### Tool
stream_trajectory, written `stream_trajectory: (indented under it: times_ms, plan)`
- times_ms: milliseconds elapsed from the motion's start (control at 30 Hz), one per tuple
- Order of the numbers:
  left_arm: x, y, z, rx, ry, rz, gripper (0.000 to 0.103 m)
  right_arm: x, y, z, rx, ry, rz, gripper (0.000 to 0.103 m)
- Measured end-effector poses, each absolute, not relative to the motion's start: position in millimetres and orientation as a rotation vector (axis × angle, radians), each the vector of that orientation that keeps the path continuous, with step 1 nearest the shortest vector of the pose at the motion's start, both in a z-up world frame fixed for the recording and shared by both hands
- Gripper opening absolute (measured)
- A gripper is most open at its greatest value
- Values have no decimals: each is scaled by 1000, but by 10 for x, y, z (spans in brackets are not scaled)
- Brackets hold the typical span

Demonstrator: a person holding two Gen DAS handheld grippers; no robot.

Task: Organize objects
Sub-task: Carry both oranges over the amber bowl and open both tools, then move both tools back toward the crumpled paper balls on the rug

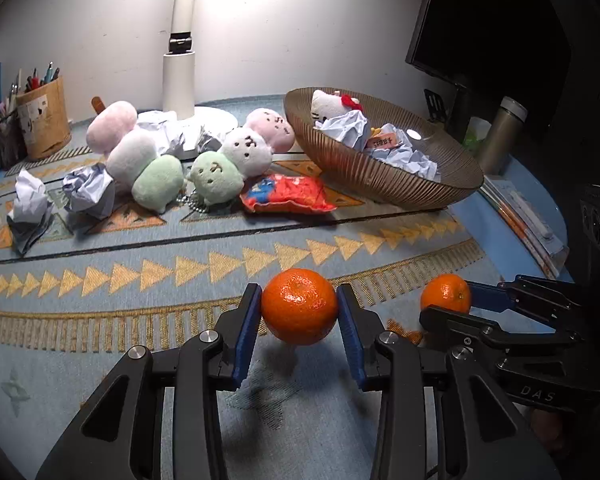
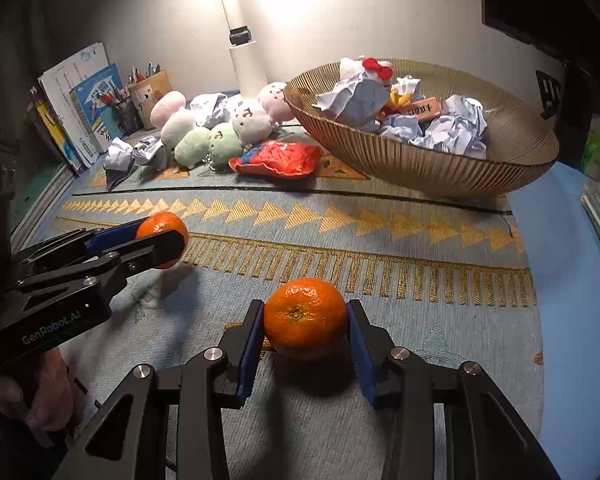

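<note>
Partly hidden, each tangerine [image 1: 299, 306] [image 2: 305, 319] sits clamped between tool pads.

Left tool [image 1: 299, 312] holds a mandarin [image 1: 299, 306] between its fingers, above the surface [image 1: 140, 380]. Right tool [image 2: 306, 322] sits just right of it, with a second mandarin [image 2: 305, 318]. Ahead of both: snack bag [image 1: 286, 194], plush toys [image 1: 188, 156] and paper balls [image 1: 88, 194] ahead-left. Bowl [image 1: 380, 178] ahead-right, paper and a plush inside. Lamp [image 1: 180, 80] behind the plush.
</note>
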State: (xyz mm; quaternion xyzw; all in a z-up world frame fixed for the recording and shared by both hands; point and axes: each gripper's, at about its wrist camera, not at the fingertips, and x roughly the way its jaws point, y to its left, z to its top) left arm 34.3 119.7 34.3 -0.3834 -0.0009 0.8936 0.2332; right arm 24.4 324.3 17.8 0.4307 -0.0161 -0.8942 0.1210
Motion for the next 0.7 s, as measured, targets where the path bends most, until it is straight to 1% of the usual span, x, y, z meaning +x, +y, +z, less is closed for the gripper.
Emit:
stream_trajectory:
  times_ms: [133, 200, 267, 367, 500, 533, 567, 600, 633, 700]
  plan:
    - [199, 1445, 857, -887, 16, 2434, 35, 266, 3522, 784, 1033, -121, -2725, 40]
    - [51, 1618, 1050, -829, 14, 2415, 35, 175, 3773, 1057, 954, -207, -2819, 40]
    - [-115, 1827, 1137, -799, 33, 2409, 35, 41, 4037, 1203, 910, -311, -2909, 40]
    - [-381, 2101, 1066, -840, 24, 2359, 36, -252, 4362, 1219, 958, -469, -2965, 40]
    - [-570, 2384, 835, -892, 63, 2330, 37, -543, 4573, 1009, 1089, -577, -2944, 40]
    - [-598, 2426, 791, -908, 56, 2298, 49, -573, 4599, 960, 1114, -588, -2941, 40]
    - [-624, 2450, 754, -934, 45, 2269, 70, -608, 4608, 921, 1140, -584, -2943, 40]
    - [-640, 2445, 730, -956, 26, 2263, 80, -628, 4616, 895, 1163, -572, -2954, 40]
    - [-632, 2413, 730, -952, -8, 2271, 88, -628, 4630, 881, 1181, -559, -2966, 40]
    - [-600, 2296, 772, -931, -69, 2280, 88, -588, 4651, 893, 1168, -545, -2973, 41]
